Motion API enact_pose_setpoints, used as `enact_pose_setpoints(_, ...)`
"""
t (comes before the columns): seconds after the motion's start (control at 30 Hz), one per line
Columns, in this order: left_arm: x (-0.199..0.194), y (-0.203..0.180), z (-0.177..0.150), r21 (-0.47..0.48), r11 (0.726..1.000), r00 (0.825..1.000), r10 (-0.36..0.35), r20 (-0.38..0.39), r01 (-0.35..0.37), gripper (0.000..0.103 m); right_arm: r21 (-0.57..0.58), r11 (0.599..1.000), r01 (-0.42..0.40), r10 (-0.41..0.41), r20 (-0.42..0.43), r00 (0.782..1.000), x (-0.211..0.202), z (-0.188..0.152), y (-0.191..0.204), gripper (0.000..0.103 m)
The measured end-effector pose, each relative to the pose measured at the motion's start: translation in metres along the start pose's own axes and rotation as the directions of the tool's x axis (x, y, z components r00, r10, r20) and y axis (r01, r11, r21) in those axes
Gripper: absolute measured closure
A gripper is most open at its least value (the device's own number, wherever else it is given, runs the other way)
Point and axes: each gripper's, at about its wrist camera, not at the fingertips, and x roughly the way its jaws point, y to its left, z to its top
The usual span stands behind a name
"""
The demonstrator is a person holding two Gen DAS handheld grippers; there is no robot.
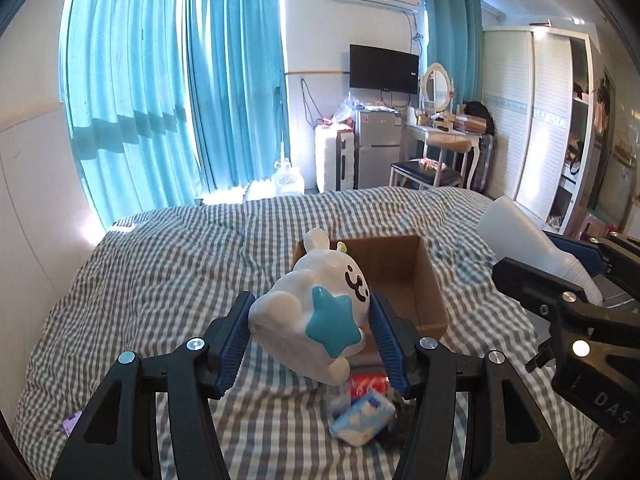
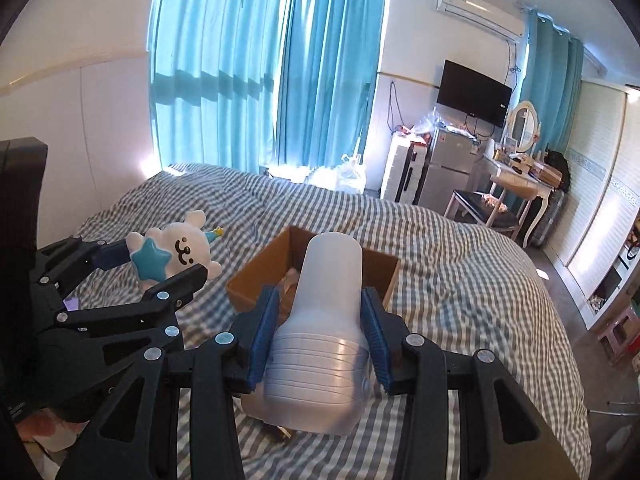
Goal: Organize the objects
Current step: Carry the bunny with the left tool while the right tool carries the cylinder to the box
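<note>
Beneath the left gripper's [image 1: 310,336] jaws, the white toy [image 1: 316,308] hides part of a red item [image 1: 366,385] and a blue packet [image 1: 362,420], their print too blurred to read. Between the right gripper's [image 2: 320,332] jaws, the white bottle [image 2: 324,320] covers most of the cardboard box's [image 2: 256,276] inside.

One bunny figure [image 1: 310,312]; one white bottle [image 2: 320,340]; one cardboard box [image 1: 412,276]; two grippers

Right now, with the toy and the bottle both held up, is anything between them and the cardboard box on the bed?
Nothing visible blocks either path. The white toy and the white bottle are held above the bed, and the cardboard box lies open-topped just ahead. Its far corner already holds something brown.
</note>
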Motion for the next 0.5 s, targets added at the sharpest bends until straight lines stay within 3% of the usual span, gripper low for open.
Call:
enact_pose_setpoints(0.27, 0.056, 0.001, 0.033, -0.040, 0.999, 1.000, 0.009, -0.010, -0.009, 0.044, 0.060, 0.998, -0.025, 0.025, -0.001, 1.000, 0.049, 0.040, -0.028, 0.061)
enact_pose_setpoints(0.5, 0.120, -0.005, 0.032, -0.027, 1.000, 0.999, -0.011, -0.048, 0.010, 0.044, 0.095, 0.995, -0.036, 0.042, -0.053, 0.998, 0.117, 0.043, -0.049, 0.061)
